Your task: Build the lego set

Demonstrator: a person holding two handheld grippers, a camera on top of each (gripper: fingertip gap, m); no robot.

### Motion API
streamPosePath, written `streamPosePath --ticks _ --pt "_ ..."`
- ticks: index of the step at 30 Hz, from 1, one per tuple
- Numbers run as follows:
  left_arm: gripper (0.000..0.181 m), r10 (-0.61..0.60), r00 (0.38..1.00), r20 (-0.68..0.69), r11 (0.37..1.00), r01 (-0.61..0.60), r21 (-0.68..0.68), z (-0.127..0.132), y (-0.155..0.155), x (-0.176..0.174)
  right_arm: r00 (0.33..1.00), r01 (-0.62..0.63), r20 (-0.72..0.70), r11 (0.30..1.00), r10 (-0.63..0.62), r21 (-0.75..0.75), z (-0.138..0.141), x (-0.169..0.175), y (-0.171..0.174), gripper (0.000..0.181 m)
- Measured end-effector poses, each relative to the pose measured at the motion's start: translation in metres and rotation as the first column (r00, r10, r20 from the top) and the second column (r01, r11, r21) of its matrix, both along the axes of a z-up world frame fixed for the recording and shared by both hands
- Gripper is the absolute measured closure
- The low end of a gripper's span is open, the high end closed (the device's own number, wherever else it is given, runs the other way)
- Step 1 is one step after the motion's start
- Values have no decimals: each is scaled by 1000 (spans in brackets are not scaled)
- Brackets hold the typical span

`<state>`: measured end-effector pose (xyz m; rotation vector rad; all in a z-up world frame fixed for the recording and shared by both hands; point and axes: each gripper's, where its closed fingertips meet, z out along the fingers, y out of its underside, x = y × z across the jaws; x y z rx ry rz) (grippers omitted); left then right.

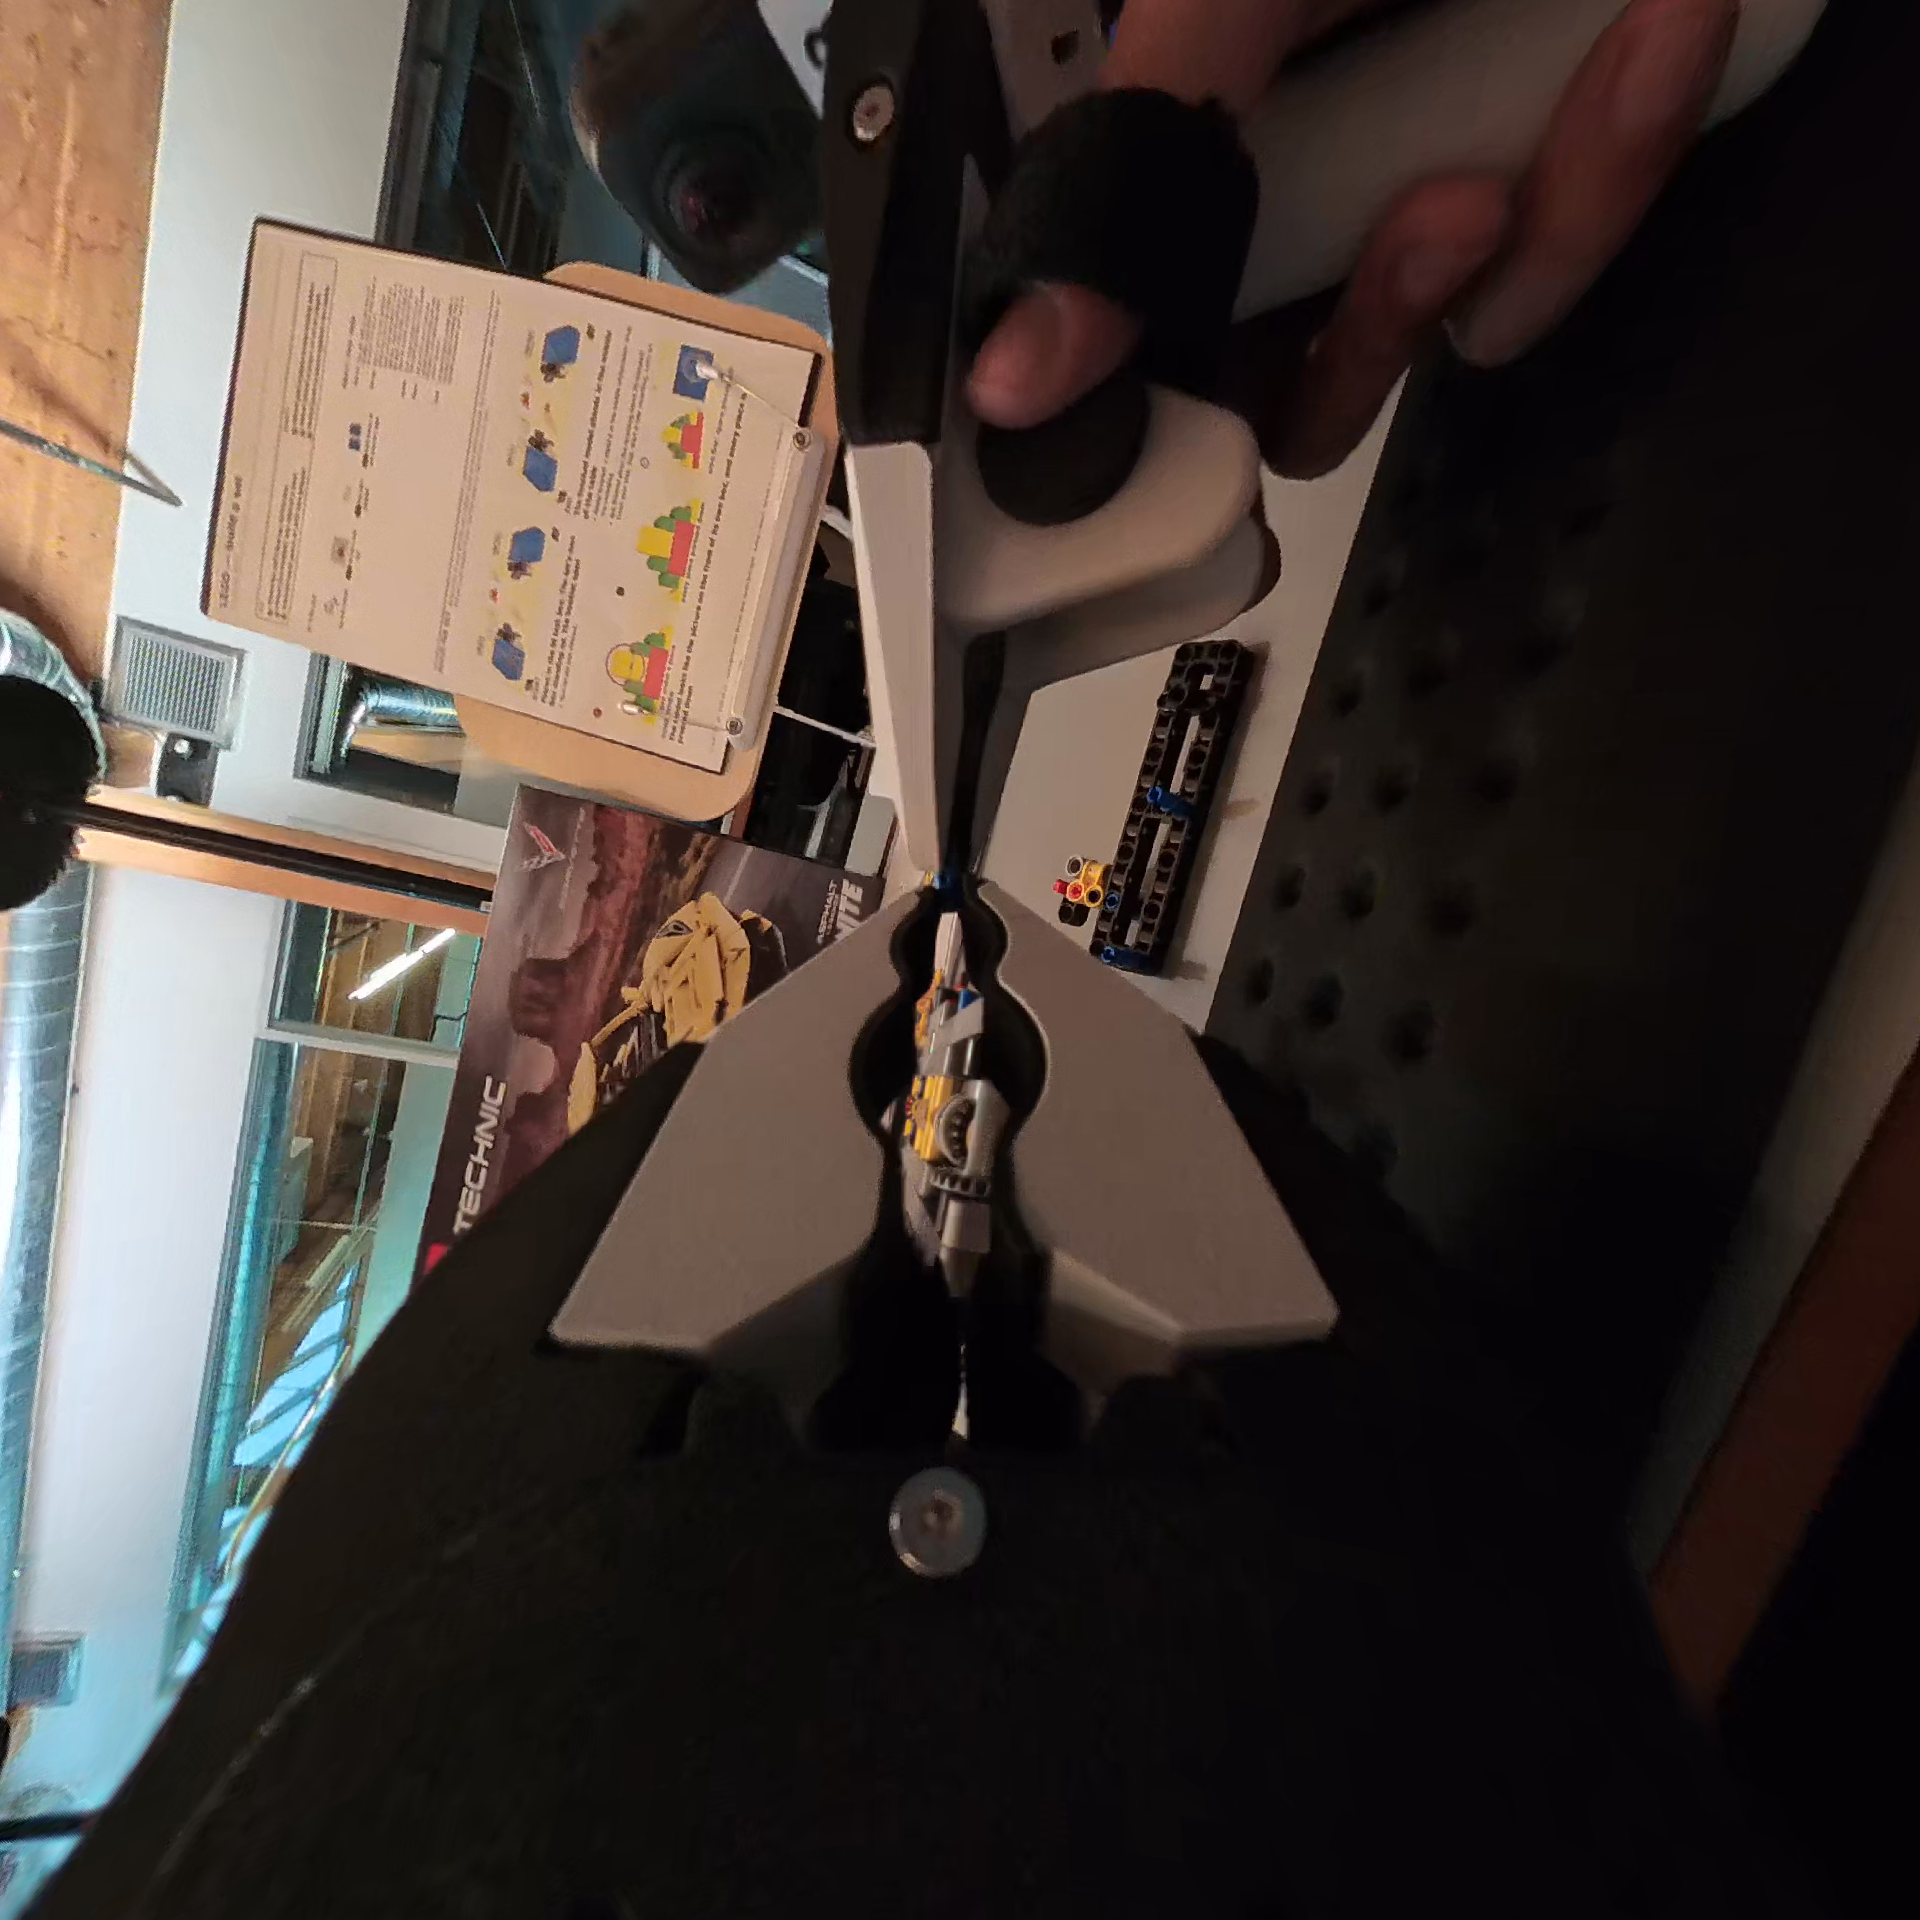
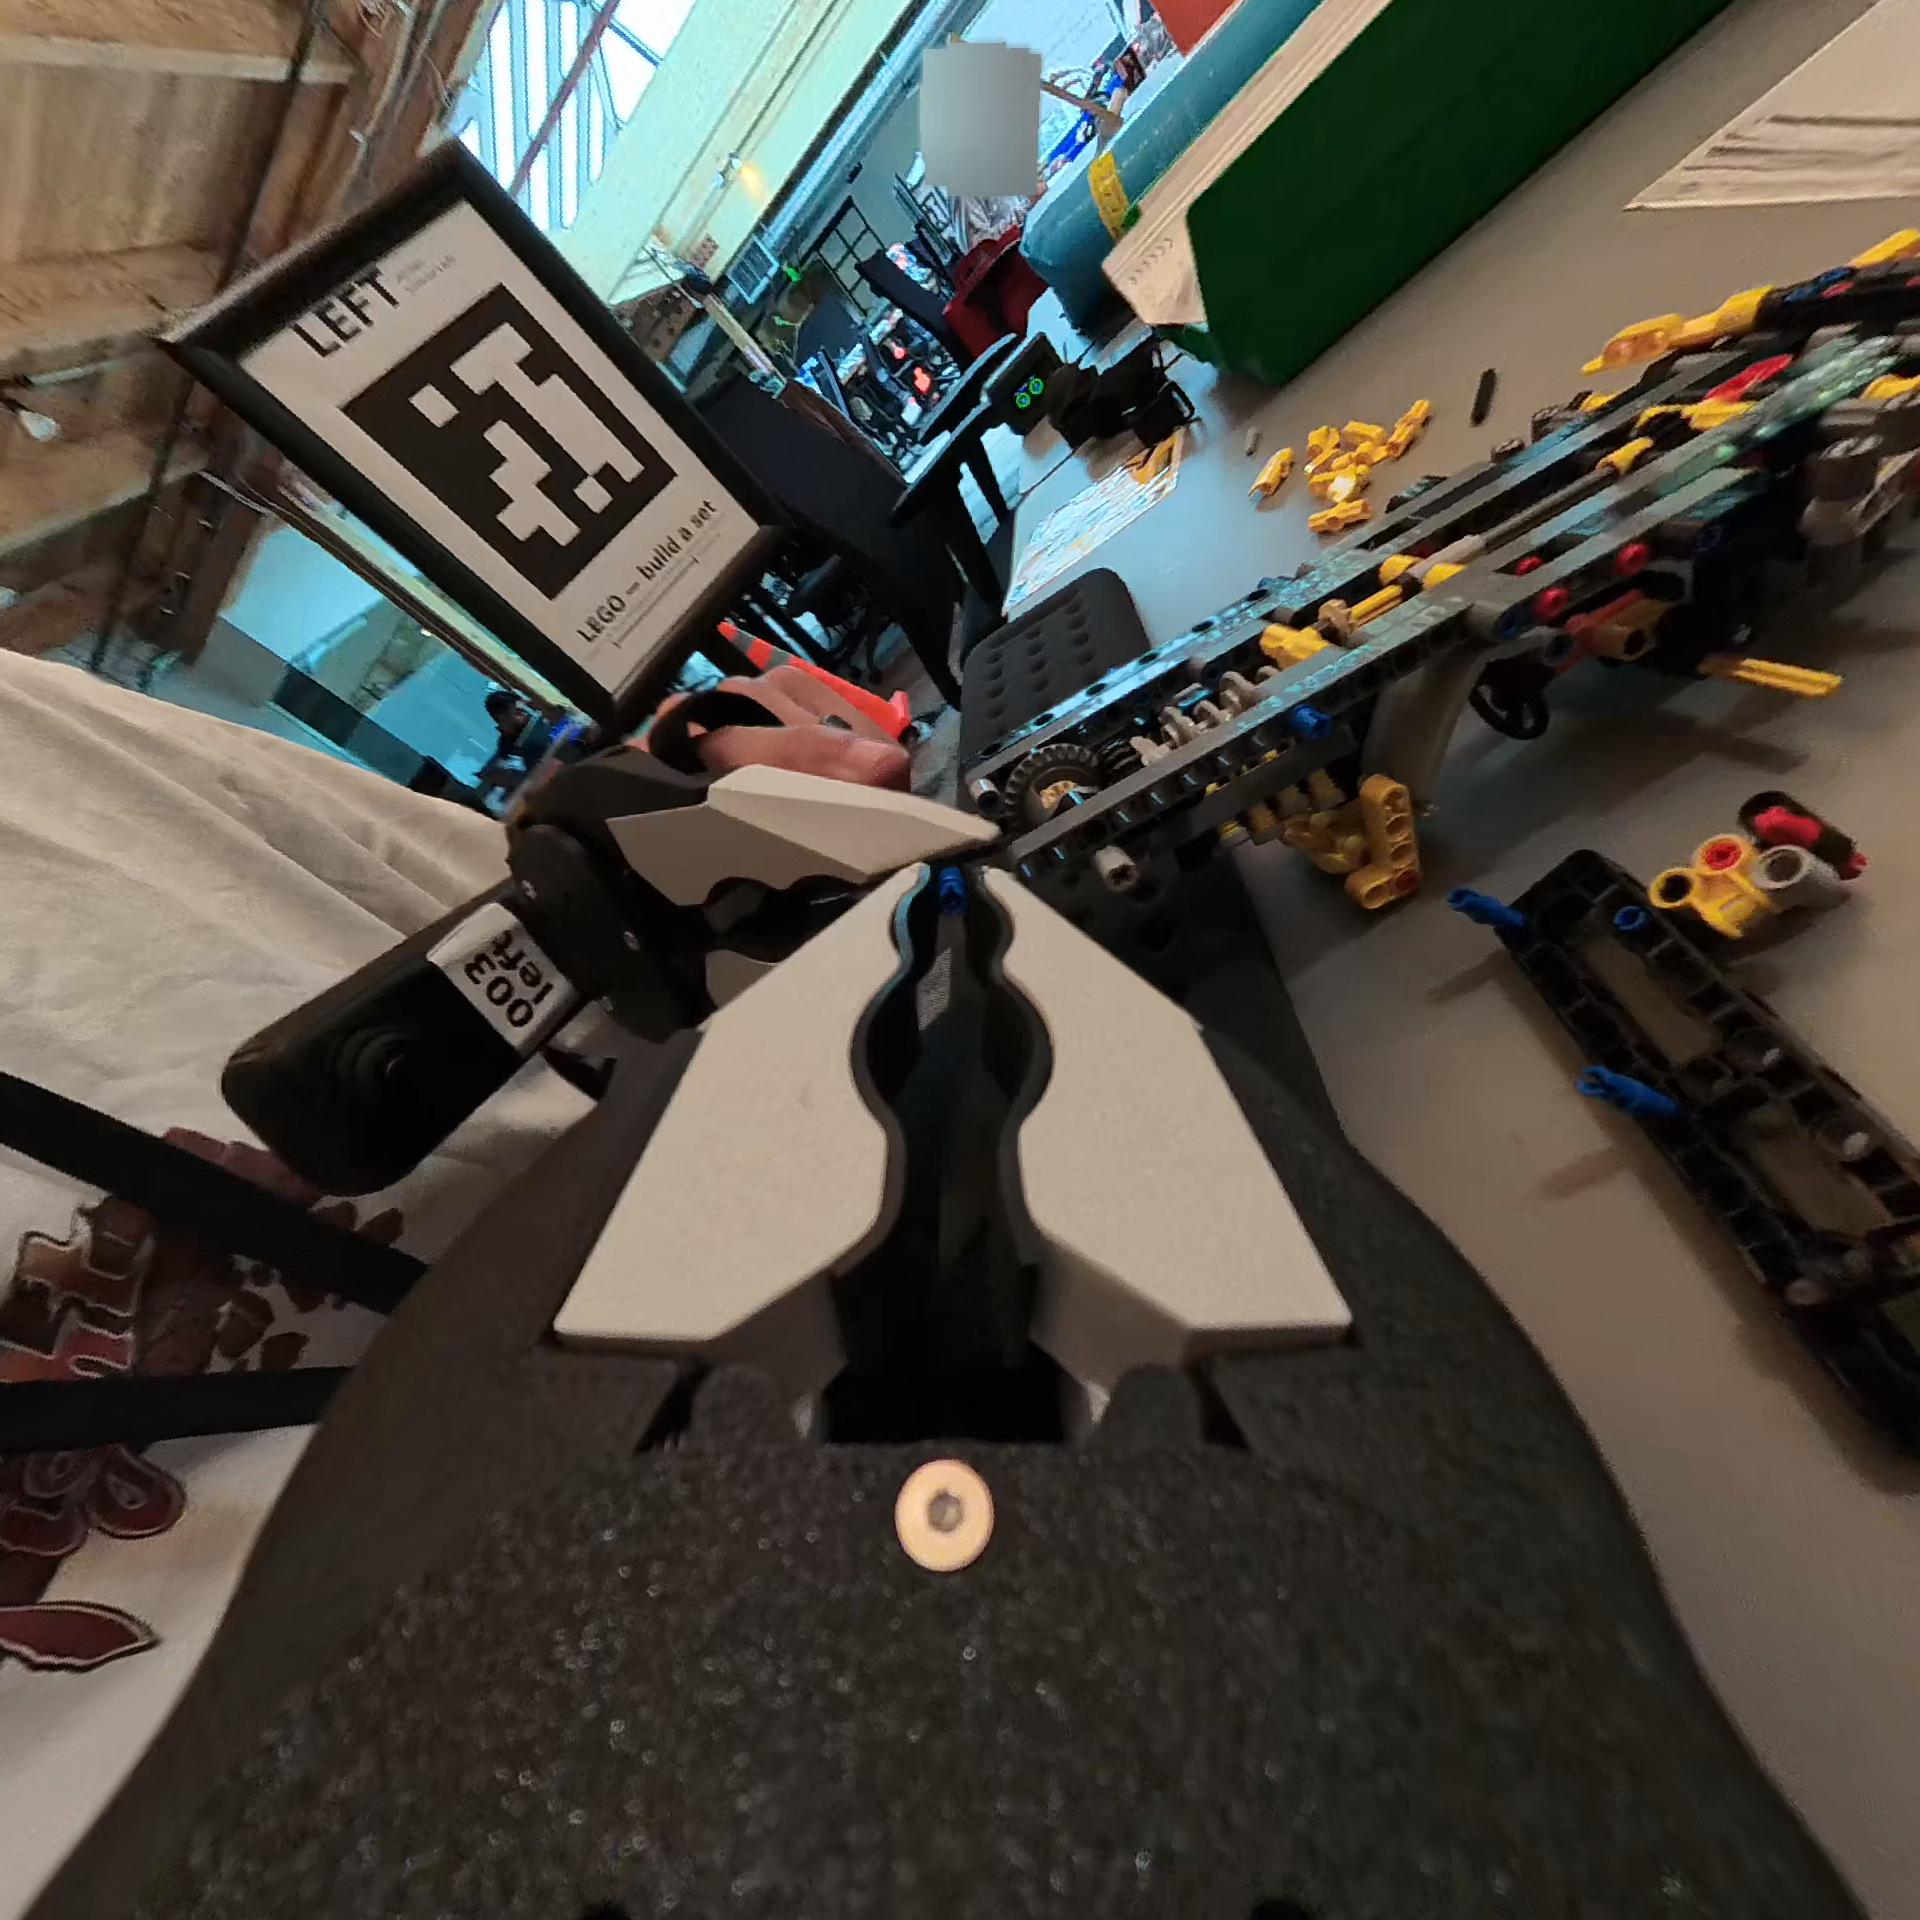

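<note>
The long grey, black and yellow lego chassis [image 2: 1382, 623] lies on the grey table [image 2: 1403, 1039]. In the left wrist view I see it end-on [image 1: 951, 1122] through the gap between my own fingers. My left gripper [image 1: 943, 902] is shut at the chassis's near end, where the gears are. It also shows in the right wrist view [image 2: 987, 836]. My right gripper [image 2: 948, 878] is shut on a small blue pin [image 2: 948, 891] and holds it tip to tip against the left gripper and the chassis end. From the left wrist view the right gripper [image 1: 951, 857] comes in from above, held by a hand [image 1: 1455, 260].
A black lego frame [image 2: 1704, 1081] with blue pins lies on the table to the right, with a small yellow, red and grey cluster [image 2: 1756, 868] beside it. Loose yellow pieces [image 2: 1345, 457] lie farther back. A set box [image 1: 623, 987], an instruction sheet [image 1: 520, 499], a framed marker sign [image 2: 488, 436] and a green box [image 2: 1403, 187] stand around. Less than 4 cm separates the two grippers' tips.
</note>
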<state>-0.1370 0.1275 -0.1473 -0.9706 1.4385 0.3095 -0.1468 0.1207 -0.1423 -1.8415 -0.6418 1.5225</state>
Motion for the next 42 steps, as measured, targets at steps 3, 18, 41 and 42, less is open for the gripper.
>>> streamPosePath --ticks 3,18,41,42 --pt "164 -1 999 32 996 3 -88 -5 -1 -6 999 15 37 999 -16 47 0 0 -1 177" --pt "172 -47 993 -105 998 42 -48 -20 15 -15 995 58 86 996 -53 -63 -18 -8 12 176" --pt "174 -26 998 57 1000 26 5 -5 17 -14 997 71 -14 997 -72 -31 -3 -11 16 172" --pt "174 -25 998 55 1000 25 10 -6 17 -14 996 79 -44 996 -80 -35 1 -7 16 168"
